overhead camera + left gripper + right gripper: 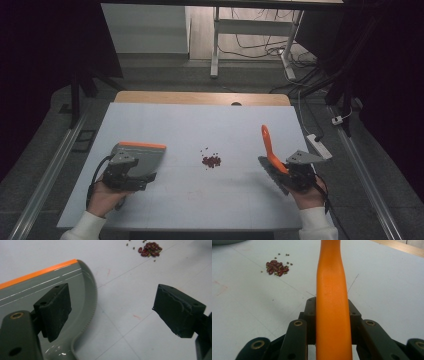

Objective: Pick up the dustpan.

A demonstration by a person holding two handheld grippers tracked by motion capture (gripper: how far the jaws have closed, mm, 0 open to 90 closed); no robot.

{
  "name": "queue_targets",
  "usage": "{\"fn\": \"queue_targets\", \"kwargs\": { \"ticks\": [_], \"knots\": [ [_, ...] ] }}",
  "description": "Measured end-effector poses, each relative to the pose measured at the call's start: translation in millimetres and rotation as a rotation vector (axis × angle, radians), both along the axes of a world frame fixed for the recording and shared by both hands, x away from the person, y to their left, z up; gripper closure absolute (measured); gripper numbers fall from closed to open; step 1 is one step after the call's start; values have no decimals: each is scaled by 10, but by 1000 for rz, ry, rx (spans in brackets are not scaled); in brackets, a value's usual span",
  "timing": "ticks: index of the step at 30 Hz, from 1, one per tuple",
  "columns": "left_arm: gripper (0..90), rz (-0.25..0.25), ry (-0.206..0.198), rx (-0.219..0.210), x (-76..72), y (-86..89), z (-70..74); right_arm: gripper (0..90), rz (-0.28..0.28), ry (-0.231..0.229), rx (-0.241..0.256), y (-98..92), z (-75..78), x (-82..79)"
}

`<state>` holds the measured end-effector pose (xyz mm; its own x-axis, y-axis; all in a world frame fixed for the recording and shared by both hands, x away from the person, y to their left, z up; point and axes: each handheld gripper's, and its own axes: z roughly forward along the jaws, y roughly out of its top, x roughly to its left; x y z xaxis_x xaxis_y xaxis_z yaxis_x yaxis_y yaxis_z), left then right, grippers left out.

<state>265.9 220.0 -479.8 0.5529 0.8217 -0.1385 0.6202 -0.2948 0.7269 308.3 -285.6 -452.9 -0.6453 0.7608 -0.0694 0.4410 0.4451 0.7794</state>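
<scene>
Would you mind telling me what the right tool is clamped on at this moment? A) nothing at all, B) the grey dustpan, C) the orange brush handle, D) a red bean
C: in the right gripper view the right tool has its jaws closed against both sides of the orange brush handle, while the grey dustpan lies by the open left tool.

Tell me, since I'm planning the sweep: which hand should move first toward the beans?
Probably the right. Its tool already clamps the orange brush handle, while the left tool is open beside the dustpan; beans lie between them.
</scene>
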Motion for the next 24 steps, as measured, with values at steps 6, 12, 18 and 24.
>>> {"fn": "queue_targets", "kwargs": {
  "ticks": [6, 12, 18, 24],
  "knots": [
    [152, -2, 28, 11, 75, -50, 50, 703, 3, -5, 2, 8, 6, 18],
    [154, -21, 35, 30, 68, -59, 113, 703, 18, -3, -3, 41, 19, 31],
    [169, 20, 40, 40, 44, 25, 177, 703, 20, -9, 17, 45, 56, 16],
    [169, 32, 55, 51, 6, 79, 240, 703, 19, -2, 7, 53, 31, 31]
  ]
}}
